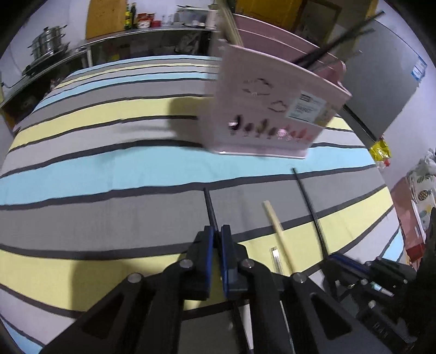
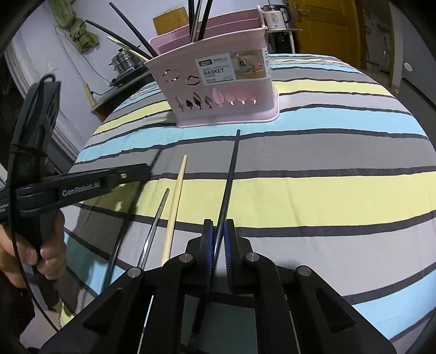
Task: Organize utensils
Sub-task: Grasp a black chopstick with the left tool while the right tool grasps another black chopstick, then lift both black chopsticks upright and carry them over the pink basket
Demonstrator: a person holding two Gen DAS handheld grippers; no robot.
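Observation:
A pink utensil basket (image 2: 218,89) stands at the far side of the striped table, with several black and pale chopsticks upright in it; it also shows in the left wrist view (image 1: 272,109). My left gripper (image 1: 217,231) is shut on a black chopstick (image 1: 210,208) that points toward the basket. My right gripper (image 2: 218,226) is shut on another black chopstick (image 2: 230,174), also pointing at the basket. A pale wooden chopstick (image 2: 175,201) and a metal chopstick (image 2: 155,226) lie on the cloth between the grippers. The left gripper (image 2: 148,170) shows from the side in the right wrist view.
The table wears a striped cloth (image 2: 327,190) in blue, yellow and grey. A steel counter with pots (image 1: 49,43) and bottles stands behind. A grey fridge (image 1: 381,89) is at the right. A kettle (image 2: 276,15) sits behind the basket.

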